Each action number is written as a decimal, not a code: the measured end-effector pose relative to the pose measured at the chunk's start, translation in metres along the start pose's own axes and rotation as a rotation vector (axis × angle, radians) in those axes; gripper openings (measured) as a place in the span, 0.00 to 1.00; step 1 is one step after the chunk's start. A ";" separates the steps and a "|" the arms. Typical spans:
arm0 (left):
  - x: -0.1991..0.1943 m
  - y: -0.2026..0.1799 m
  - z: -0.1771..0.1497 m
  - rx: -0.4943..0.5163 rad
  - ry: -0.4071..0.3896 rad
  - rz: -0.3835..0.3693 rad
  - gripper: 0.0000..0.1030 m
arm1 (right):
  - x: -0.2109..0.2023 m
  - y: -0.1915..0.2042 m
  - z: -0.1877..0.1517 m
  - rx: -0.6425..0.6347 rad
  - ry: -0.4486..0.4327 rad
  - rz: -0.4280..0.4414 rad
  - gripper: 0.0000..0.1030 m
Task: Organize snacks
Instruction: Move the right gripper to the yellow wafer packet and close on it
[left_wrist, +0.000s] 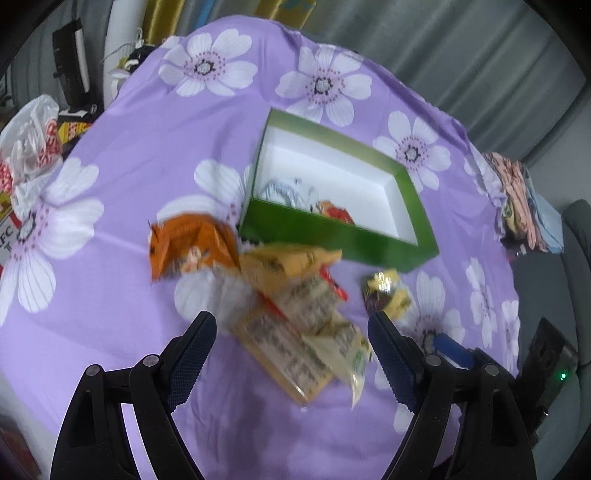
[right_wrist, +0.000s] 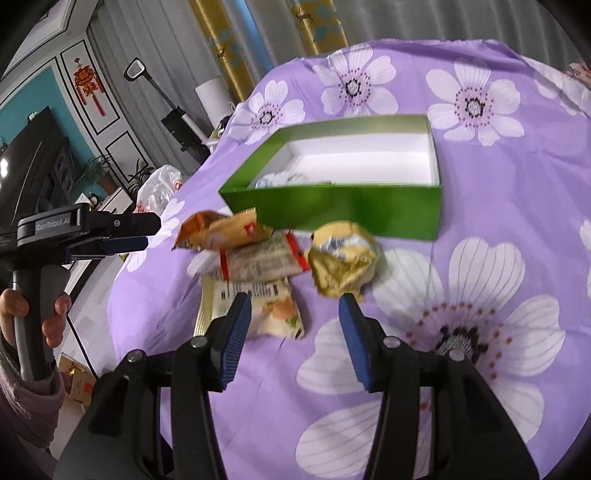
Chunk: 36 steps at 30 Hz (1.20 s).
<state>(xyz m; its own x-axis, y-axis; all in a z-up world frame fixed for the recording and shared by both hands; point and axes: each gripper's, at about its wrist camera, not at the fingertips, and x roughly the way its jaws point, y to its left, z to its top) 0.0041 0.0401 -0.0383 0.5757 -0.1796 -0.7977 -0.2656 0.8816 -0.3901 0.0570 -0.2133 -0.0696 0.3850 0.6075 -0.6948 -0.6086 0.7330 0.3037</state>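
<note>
The desk (right_wrist: 517, 229) is covered by a purple cloth printed with white flowers, apparently as a plain working surface. The green box (right_wrist: 332, 210), taken as landmark, is set open-topped mid-desk so snacks can be dropped in; its white interior is mostly bare, and two wrapped items are seen against its near wall, one whitish (left_wrist: 284, 190) and one red-orange (left_wrist: 334, 212), though blur hides what they are.

Just in front of the box's near wall the loose snacks are heaped, within reach of both hands: an orange packet (left_wrist: 192, 243) off the box's left corner, flat beige bars with red ends (right_wrist: 264, 260) below it, a pale printed pouch (right_wrist: 258, 310) nearer the camera, and a crumpled gold wrapper (right_wrist: 341, 258) touching the box's front.

The left gripper (left_wrist: 291, 332) is held wide open above the beige bars, nothing between its jaws. The right gripper (right_wrist: 295, 306) is held partly open and empty, short of the gold wrapper, probably lined up to take it next.
</note>
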 end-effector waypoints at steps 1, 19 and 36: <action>0.001 -0.001 -0.004 -0.003 0.009 -0.007 0.81 | 0.001 0.000 -0.003 -0.002 0.007 0.001 0.49; 0.031 -0.028 -0.030 0.015 0.115 -0.030 0.81 | 0.029 0.001 -0.024 -0.020 0.089 0.052 0.51; 0.063 -0.038 -0.027 0.018 0.153 -0.017 0.81 | 0.063 -0.005 -0.014 -0.071 0.124 0.100 0.57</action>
<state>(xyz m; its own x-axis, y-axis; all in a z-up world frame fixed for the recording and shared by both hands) 0.0295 -0.0160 -0.0857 0.4547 -0.2577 -0.8525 -0.2421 0.8854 -0.3968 0.0749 -0.1831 -0.1243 0.2339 0.6307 -0.7399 -0.6888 0.6446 0.3317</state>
